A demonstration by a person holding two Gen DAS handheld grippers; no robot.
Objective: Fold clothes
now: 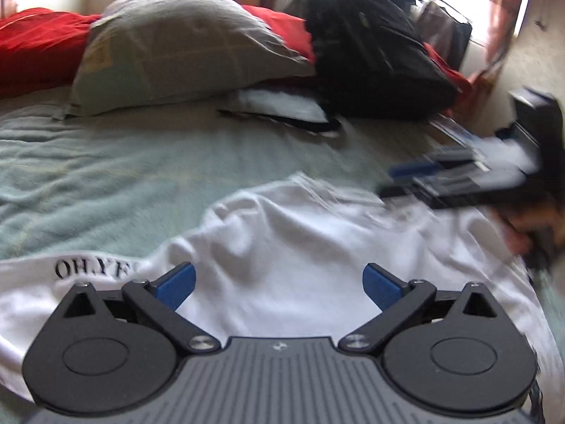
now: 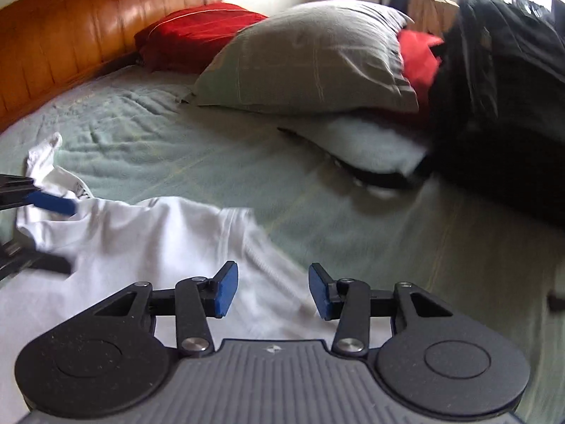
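A white T-shirt (image 1: 282,247) with black lettering lies rumpled on the pale green bed cover (image 1: 106,169). My left gripper (image 1: 279,282) hovers just over its middle, wide open, with nothing between the blue pads. The right gripper (image 1: 416,180) shows blurred at the shirt's far right edge in the left wrist view. In the right wrist view my right gripper (image 2: 272,289) is open above the shirt's (image 2: 141,247) near right edge, empty. The left gripper's blue fingertip (image 2: 53,203) shows at the left edge there, over the shirt's collar end.
A grey-green pillow (image 2: 310,56) and red pillows (image 2: 197,31) lie at the bed's far side. A black backpack (image 2: 501,88) stands at the right, with a white and black item (image 2: 370,148) beside it. A wooden headboard (image 2: 70,28) runs along the left.
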